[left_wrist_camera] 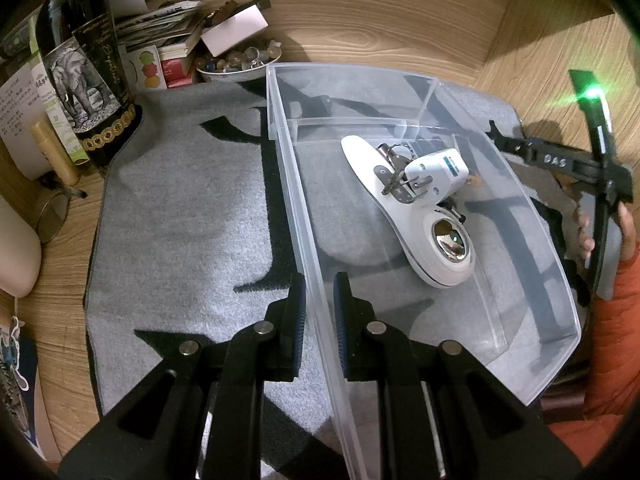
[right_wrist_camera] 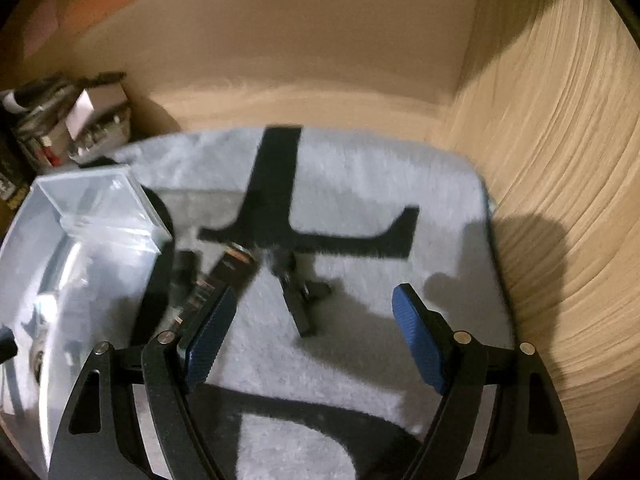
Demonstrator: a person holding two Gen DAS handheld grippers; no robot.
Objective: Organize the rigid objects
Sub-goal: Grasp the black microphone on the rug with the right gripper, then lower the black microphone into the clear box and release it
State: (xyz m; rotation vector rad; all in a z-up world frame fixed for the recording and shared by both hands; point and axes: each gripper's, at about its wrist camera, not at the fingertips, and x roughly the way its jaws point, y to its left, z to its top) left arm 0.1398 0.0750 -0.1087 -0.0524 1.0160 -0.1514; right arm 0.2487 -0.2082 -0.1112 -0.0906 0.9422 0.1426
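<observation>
Closest in the left wrist view, the left gripper (left_wrist_camera: 319,320) has its jaws clamped on the near wall of a clear plastic bin (left_wrist_camera: 536,360), one finger outside and one inside. That bin sits on a grey mat (left_wrist_camera: 192,216) with large black markings, and the mat covers part of a wood-grain bench (left_wrist_camera: 380,12). Inside the bin lies a long white device (left_wrist_camera: 420,216) with a round shiny end, and on top of it rest a white plug (left_wrist_camera: 438,172) and a bunch of keys (left_wrist_camera: 394,156). A divider crosses the bin's far end. Beyond the mat's left corner stand a dark bottle (left_wrist_camera: 84,76) with an elephant label, a bowl of stones (left_wrist_camera: 240,64) and a heap of papers and boxes.

Over on the bin's right side the right gripper (left_wrist_camera: 496,130) shows its black frame, a hand (left_wrist_camera: 600,232) and an orange sleeve (left_wrist_camera: 616,320).

From the right wrist, that gripper's (right_wrist_camera: 316,320) blue-padded jaws stand apart with nothing between them, above the mat. Ahead of them a small black object (right_wrist_camera: 300,300) lies on the mat, blurred, with more dark items (right_wrist_camera: 216,280) beside the bin. Past the mat the bench meets a plain tan wall (right_wrist_camera: 320,40).
</observation>
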